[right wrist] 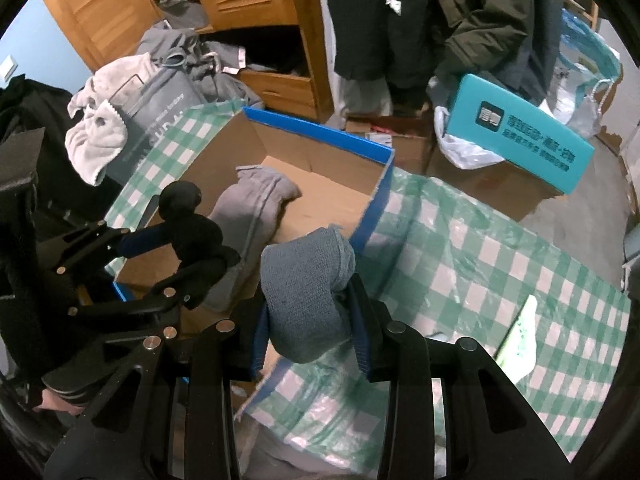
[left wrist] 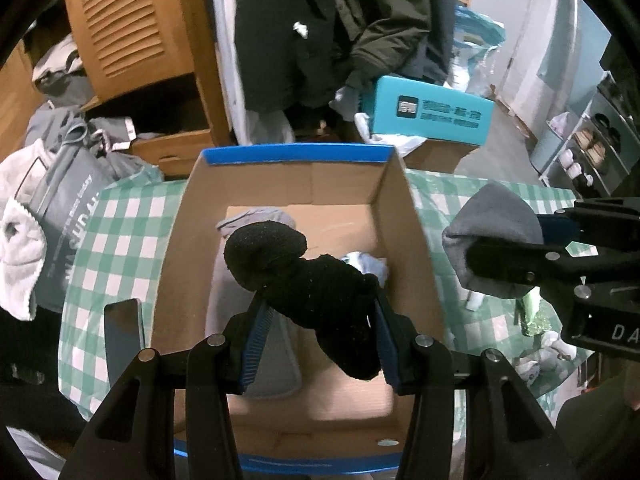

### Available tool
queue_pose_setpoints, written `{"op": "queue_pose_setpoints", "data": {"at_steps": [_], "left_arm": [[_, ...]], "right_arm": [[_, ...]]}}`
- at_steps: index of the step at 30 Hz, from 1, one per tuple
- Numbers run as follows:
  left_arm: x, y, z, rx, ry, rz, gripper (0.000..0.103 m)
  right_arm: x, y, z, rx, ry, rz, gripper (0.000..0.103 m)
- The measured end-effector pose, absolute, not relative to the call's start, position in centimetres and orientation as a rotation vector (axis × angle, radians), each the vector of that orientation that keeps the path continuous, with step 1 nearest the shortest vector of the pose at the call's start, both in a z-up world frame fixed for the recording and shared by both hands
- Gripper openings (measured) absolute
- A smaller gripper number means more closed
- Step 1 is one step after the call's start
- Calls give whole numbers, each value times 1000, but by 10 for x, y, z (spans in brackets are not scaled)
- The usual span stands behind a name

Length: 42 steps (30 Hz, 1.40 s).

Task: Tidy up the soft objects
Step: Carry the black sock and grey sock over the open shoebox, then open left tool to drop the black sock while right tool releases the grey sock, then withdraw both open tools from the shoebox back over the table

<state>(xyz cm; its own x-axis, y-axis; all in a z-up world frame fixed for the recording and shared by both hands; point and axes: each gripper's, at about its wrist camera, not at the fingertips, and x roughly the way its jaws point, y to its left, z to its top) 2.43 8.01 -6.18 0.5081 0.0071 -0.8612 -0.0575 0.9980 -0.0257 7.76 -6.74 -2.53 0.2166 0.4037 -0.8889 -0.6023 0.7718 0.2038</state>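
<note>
While both rolled socks are hanging clamped in the air, the left hand-held gripper (left wrist: 320, 300) is pinching a black sock bundle (left wrist: 304, 276) directly above the open cardboard box (left wrist: 404, 216), and the right hand-held gripper (right wrist: 310, 304) is pinching a grey-blue sock bundle (right wrist: 304, 292) just outside the box's near right corner. In the left wrist view the black bundle is lying slantwise between the blue pads, its rounded end pointing toward the far wall of the box and its tail drooping toward the near wall; under it a grey folded garment (right wrist: 248, 208) is resting on the box floor along the left side, with a small pale item (left wrist: 370, 266) beside it. The box is sitting on a surface covered with a green checked cloth (right wrist: 480, 260).

In the right wrist view the grey-blue bundle is standing roughly upright between the pads, and the box's blue-edged right wall (right wrist: 376, 196) is rising just to its left, so the bundle is sitting over the wall's line and the cloth, not over the box floor.

Judging from this, the left hand-held gripper is the better placed of the two: its load is needing only a release downward, whereas the right one is needing a shift leftward across the wall first. The bare cardboard at the far right of the floor is looking like the freest landing spot.
</note>
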Motion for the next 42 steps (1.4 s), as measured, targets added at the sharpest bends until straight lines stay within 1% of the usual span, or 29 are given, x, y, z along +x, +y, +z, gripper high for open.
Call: {"op": "queue_pose_setpoints", "data": {"at_steps": [14, 20, 21, 22, 24, 26, 28, 30, 35, 38, 42], "left_arm": [[29, 112, -88, -123, 1096, 82, 50], [30, 118, -93, -146, 1119, 98, 53], [30, 118, -93, -139, 1119, 108, 55], [31, 118, -93, -135, 1119, 111, 55], [31, 118, -94, -130, 1126, 113, 55], [31, 118, -95, -132, 1135, 114, 56], [32, 118, -95, -132, 1138, 115, 59], [31, 118, -93, -130, 1130, 117, 61], [30, 116, -87, -132, 1109, 119, 68], [31, 113, -86, -139, 1108, 112, 68], [32, 107, -85, -153, 1114, 89, 68]], "right_arm": [[86, -23, -50, -250, 1215, 747, 35], [90, -14, -61, -257, 1242, 755, 35], [90, -13, -62, -263, 1243, 753, 37], [90, -13, -62, -268, 1245, 752, 40], [90, -13, -63, -279, 1248, 738, 42], [91, -14, -63, -280, 1247, 730, 47], [92, -17, -62, -273, 1241, 727, 57], [91, -18, -59, -269, 1232, 728, 59], [92, -24, -52, -267, 1209, 715, 59], [93, -31, -49, -256, 1202, 703, 64], [93, -42, -47, -246, 1201, 685, 65]]}}
